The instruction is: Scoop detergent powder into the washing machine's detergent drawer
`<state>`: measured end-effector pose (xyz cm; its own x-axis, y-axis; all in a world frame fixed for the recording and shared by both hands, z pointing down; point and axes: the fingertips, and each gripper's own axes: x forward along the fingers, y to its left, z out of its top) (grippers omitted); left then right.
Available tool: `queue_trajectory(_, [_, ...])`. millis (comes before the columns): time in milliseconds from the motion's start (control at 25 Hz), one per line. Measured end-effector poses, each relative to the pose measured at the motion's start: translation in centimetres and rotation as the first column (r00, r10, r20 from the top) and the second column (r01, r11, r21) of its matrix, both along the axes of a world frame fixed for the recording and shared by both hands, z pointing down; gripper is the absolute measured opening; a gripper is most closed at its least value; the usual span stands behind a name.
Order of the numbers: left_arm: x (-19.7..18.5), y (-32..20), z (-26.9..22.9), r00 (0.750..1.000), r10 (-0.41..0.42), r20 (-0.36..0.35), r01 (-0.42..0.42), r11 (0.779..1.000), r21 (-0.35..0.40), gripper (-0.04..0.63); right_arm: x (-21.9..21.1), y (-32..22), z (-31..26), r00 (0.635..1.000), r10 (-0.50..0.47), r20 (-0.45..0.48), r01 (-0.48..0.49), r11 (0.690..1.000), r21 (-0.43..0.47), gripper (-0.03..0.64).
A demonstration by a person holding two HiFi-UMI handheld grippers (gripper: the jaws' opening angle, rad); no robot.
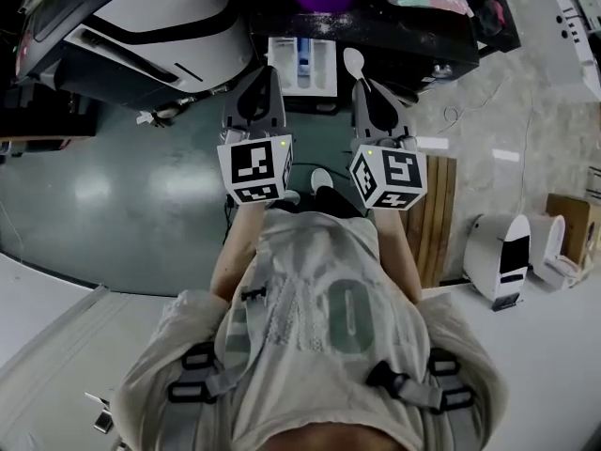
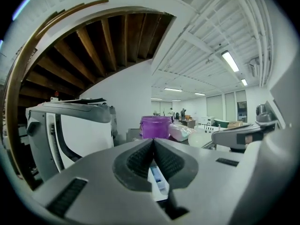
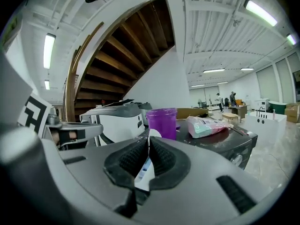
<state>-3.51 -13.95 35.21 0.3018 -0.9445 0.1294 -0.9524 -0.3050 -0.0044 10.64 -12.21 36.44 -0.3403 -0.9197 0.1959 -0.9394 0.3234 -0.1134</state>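
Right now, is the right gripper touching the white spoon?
Touching. In the right gripper view the right gripper is shut on the white spoon, whose bowl pokes out just past the tips.

Held side by side, both point toward 12 o'clock. The left hand-held gripper [image 1: 266, 71] has its jaws pressed together, empty; the right hand-held gripper [image 1: 362, 85] pinches a white scoop [image 1: 354, 61].

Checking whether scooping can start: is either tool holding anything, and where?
The right tool grips the white scoop by its handle; the left tool is shut, empty.
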Motion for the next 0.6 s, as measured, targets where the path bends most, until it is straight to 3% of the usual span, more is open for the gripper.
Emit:
queue_trajectory(240, [1.6,-0.3,-0.7,0.998,-0.062,-0.025,0.061,0.998,-0.013,0.02,1.8,-0.8,-0.2,0.998,-0.055,0.011,0.055,0.998,0.003,0.012])
queue_trajectory(600, [2.4,-1.2,-0.5,0.998,-0.052,-0.027,0.051,0.998,-0.043,0.02,1.8,-2.0,0.3,0.998,-0.063,0.018,0.064,0.998,-0.022,0.012])
